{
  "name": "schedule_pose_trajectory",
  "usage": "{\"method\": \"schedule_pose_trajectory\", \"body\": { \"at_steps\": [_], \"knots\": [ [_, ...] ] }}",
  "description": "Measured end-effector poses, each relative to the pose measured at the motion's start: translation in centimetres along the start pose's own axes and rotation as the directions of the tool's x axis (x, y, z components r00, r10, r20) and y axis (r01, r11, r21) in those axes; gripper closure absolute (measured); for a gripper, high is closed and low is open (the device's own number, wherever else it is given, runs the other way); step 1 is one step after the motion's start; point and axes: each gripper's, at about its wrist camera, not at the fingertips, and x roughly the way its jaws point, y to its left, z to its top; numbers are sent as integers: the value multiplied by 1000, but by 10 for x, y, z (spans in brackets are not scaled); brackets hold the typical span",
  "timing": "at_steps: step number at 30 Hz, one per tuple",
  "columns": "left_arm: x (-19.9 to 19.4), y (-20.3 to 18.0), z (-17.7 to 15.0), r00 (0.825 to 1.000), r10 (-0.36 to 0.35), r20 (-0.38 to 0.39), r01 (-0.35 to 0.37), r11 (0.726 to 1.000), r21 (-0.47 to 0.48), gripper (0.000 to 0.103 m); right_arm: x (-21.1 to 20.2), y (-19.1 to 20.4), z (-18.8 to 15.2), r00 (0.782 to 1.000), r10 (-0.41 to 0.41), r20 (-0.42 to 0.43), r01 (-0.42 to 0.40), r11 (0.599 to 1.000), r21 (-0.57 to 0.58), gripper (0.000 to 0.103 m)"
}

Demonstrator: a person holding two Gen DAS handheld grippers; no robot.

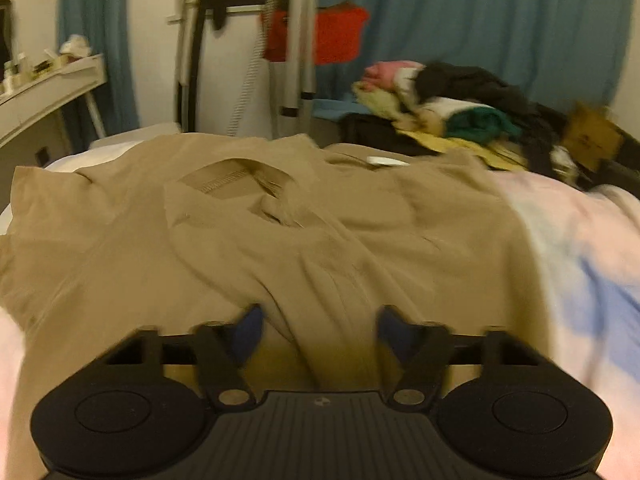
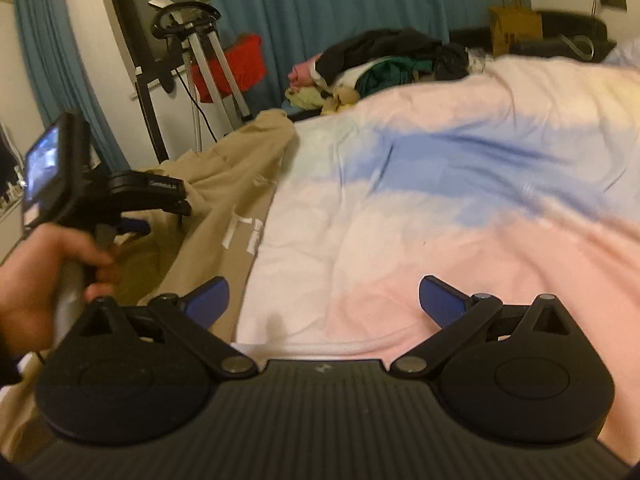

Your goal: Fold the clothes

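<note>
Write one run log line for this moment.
left tongs: open over tan shirt | right tongs: open, empty, over pastel bedcover | fold: not started

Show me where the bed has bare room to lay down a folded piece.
Free: the pastel bedspread between the tan shirt and the bed's far right, ahead of the open right tongs. Crowded: the shirt's side under the open left tongs, and the clothes pile behind.
</note>
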Motion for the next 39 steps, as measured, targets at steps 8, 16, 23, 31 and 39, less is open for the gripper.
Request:
{"method": "schedule_pose_trajectory", "body": {
  "at_steps": [8,16,23,31,39],
  "knots": [
    [28,16,23,993,83,83,-87,995,47,97,31,-8,-5,1000,24,-16,-23,999,32,0],
    [-24,-8,7,995,91,48,-96,988,124,27,32,-5,-5,1000,16,0,-16,1000,-2,0],
    [-195,-15,-21,1000,16,-10,-16,998,61,15,11,1,0,999,-4,44,6,999,-37,0],
    [-400,-32,-63,995,-81,-53,84,995,60,11,-30,3,6,997,-23,74,25,1000,-19,0],
    [-516,-55,-96,977,-210,-27,212,963,165,7,-46,11,1,998,-34,59,37,998,-56,0]
  ]
}}
